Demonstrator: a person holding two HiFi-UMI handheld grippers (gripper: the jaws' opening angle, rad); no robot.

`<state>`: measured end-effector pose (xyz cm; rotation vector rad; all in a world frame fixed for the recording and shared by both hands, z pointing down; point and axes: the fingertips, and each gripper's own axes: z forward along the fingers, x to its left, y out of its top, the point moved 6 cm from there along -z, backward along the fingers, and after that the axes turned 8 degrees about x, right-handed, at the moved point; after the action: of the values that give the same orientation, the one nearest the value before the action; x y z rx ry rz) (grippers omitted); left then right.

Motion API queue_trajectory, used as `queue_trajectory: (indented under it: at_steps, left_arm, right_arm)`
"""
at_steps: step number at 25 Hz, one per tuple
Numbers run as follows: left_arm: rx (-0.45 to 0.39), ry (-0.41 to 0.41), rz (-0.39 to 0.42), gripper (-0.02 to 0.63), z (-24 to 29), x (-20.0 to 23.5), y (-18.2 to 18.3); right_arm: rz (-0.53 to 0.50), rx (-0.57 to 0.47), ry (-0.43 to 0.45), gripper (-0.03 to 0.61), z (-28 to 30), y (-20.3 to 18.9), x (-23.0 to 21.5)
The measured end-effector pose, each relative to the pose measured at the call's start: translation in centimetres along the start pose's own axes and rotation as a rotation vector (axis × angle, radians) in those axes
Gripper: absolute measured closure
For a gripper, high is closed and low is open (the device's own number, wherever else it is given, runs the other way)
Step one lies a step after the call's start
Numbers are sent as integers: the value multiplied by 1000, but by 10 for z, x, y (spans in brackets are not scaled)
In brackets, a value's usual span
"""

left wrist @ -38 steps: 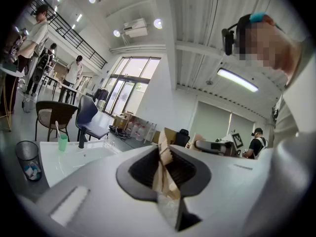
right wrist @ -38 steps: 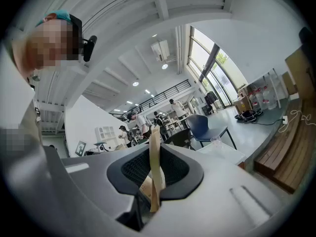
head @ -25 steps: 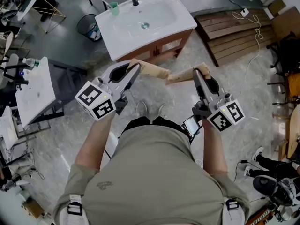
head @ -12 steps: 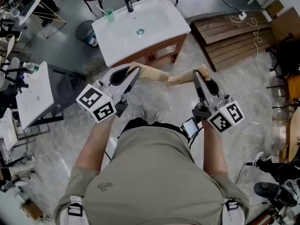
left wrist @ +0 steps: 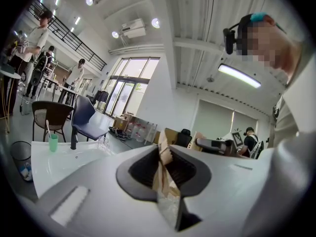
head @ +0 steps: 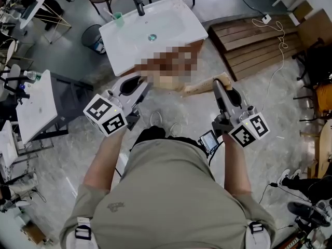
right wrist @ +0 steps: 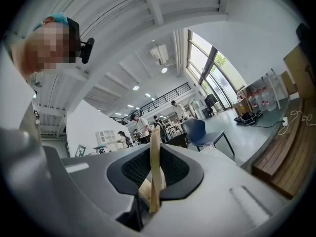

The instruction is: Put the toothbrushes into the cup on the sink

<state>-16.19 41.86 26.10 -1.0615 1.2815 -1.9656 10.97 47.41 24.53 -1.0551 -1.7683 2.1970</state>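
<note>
A white sink (head: pixel 129 40) on a wooden cabinet stands ahead of me, with a dark faucet (head: pixel 139 5) at its back. Beside the faucet is a green cup (head: pixel 119 18) with a thin stick in it. My left gripper (head: pixel 148 84) is shut on a tan cardboard toothbrush package (head: pixel 168 81) that points toward the sink. My right gripper (head: pixel 217 83) is shut on a second tan package (head: pixel 199 87). In the left gripper view the package (left wrist: pixel 163 169) is pinched between the dark pads, and the cup (left wrist: pixel 53 142) shows far left. In the right gripper view the package (right wrist: pixel 154 167) stands edge-on between the pads.
A round bin (head: pixel 95 31) sits left of the sink. A white table (head: pixel 36 105) stands at the left and wooden pallets (head: pixel 254 40) lie at the right with a cable across them. Chairs and several people show in the background of both gripper views.
The sink has slid a little left in the head view. Both grippers keep their hold on the packages and stay at about the same spots in the picture.
</note>
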Motion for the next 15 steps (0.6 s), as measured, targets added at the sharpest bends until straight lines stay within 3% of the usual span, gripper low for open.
queue_trajectory:
  at_steps: [15]
  left_arm:
    - [11,-6,3,571,23,26,1]
  right_arm:
    - [15,9,-33,525,10,2,-25]
